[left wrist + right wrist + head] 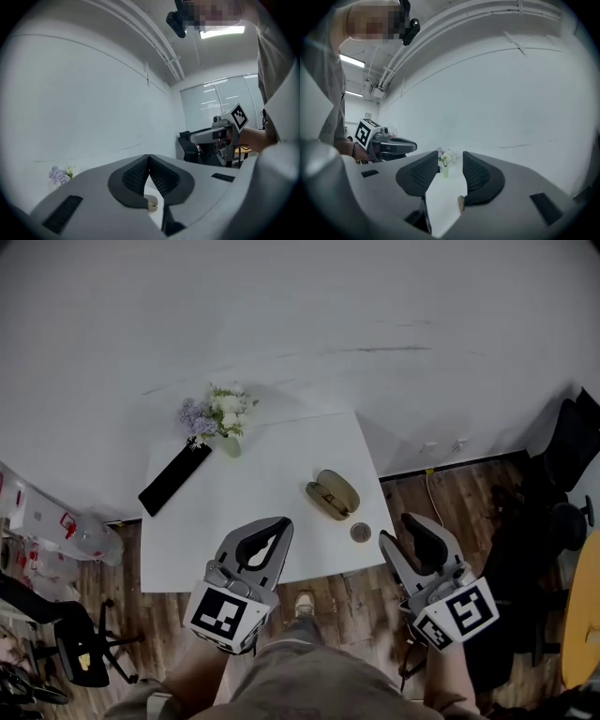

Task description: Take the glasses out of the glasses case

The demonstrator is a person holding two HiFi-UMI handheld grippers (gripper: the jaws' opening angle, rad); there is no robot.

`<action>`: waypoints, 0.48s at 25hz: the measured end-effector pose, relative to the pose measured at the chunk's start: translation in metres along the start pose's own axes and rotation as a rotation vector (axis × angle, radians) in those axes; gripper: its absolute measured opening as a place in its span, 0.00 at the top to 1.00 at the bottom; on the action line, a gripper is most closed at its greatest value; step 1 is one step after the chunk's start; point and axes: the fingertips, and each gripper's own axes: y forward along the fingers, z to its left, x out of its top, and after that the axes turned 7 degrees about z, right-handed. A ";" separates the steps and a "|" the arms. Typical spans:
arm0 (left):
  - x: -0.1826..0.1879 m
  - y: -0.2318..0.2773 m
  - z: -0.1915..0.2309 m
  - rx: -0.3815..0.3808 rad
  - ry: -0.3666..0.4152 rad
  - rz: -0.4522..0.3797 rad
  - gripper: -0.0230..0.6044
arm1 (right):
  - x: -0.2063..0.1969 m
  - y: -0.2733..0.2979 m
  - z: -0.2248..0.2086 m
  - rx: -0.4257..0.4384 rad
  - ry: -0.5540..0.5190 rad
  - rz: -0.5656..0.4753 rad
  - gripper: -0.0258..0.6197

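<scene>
Glasses case [333,494] — likely light, stiff shell; grip its long sides. Left hand-held gripper [282,525] closed, empty — right hand-held gripper [400,529] wide.

- A white, square-topped table [253,521] stands on a brown wood-plank floor [352,601], its far edge close to a white wall.
- An olive-tan oval glasses case [333,494] lies slantwise near the table's right edge, about halfway between the far and near corners.
- A small round brownish disc [361,532] sits just beside the case, towards the near right corner.
- A long, flat black rectangular bar [175,477] lies at an angle by the far left corner, its near end reaching the left edge.
- A small pale vase of purple and white flowers [217,418] stands at the far edge, just beside the bar's far end.
</scene>
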 end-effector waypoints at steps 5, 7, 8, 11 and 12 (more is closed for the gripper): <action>-0.013 0.045 0.044 -0.048 0.001 0.032 0.94 | -0.020 0.064 -0.026 -0.029 0.034 0.087 0.69; -0.022 0.062 0.055 -0.077 -0.005 0.053 0.94 | -0.032 0.086 -0.033 -0.030 0.044 0.137 0.69; -0.027 0.070 0.058 -0.093 -0.008 0.068 0.94 | -0.038 0.095 -0.036 -0.031 0.048 0.160 0.69; -0.043 0.086 0.064 -0.129 -0.014 0.104 0.94 | -0.057 0.117 -0.044 -0.031 0.062 0.220 0.69; -0.047 0.091 0.066 -0.138 -0.018 0.113 0.94 | -0.064 0.123 -0.046 -0.031 0.068 0.239 0.69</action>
